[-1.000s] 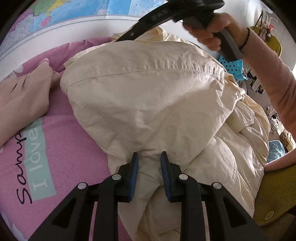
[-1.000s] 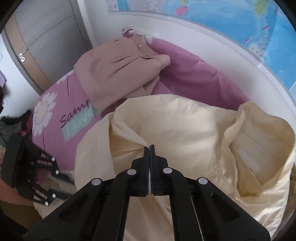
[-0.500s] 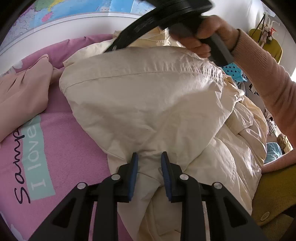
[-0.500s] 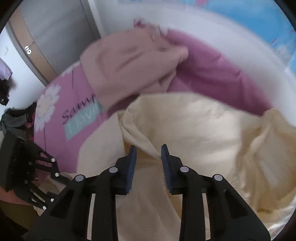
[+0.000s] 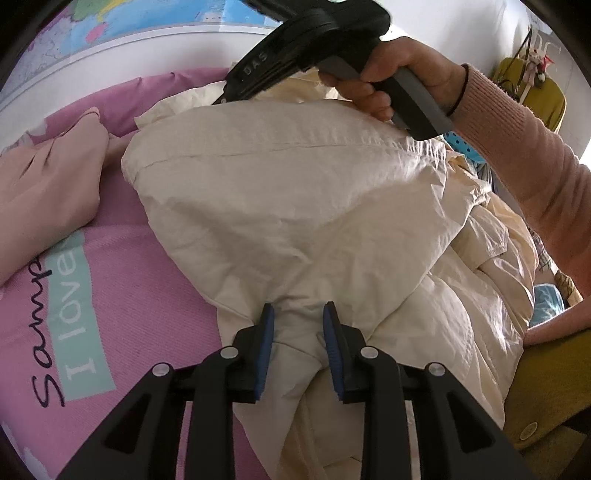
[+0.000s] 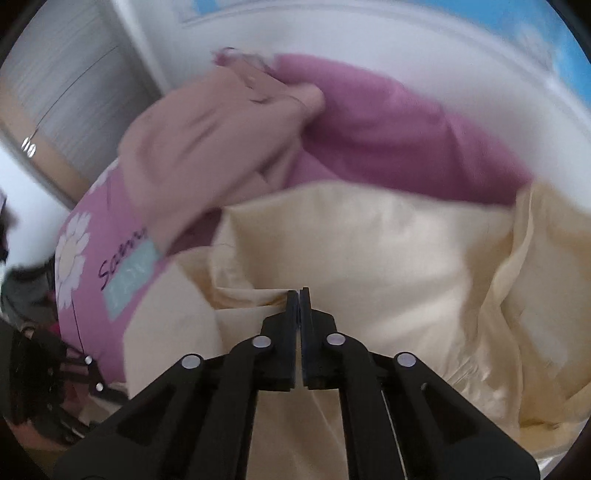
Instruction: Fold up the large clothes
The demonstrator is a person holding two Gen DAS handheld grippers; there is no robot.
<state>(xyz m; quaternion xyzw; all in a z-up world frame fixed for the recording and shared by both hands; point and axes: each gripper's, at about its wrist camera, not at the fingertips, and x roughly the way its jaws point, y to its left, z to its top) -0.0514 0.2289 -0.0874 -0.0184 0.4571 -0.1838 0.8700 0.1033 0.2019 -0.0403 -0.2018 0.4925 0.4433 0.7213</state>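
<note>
Cream garment (image 5: 295,206), big & crumpled, lies on the pink bedspread (image 5: 122,306), bunched up w/ a stitched seam running across its upper part. In the left wrist view it fills the space ahead of the left gripper (image 5: 298,314) and spills down to the right of it, toward the person's side.

Left gripper: fingers apart, blue pads (image 5: 266,332) either side of a gathered fold of the cream fabric. Cloth sits between them but the gap is wide; pads look to touch the bunch w/o really pinching it, so reads as released.

Right gripper (image 6: 298,295): fingers pressed together, a thin edge of the cream garment (image 6: 369,266) caught at the tips, i.e. grasping the fabric. Right wrist view is motion-blurred, so fine detail is soft. In the left wrist view the right gripper's black body (image 5: 314,40) sits far ahead of the left one, above the garment's far edge, held by the person's right hand (image 5: 391,74) in a pink knit sleeve.

Left of both claws: a folded dusty-pink garment (image 5: 48,184) on the bedspread, just beside the cream one. Bedspread print reads "I love" on a teal patch (image 5: 75,317), w/ a white daisy (image 6: 72,258) in the right wrist view.

Beyond: white wall w/ a map (image 5: 147,26). Mustard-yellow item (image 5: 546,398) at lower right of the left claw
</note>
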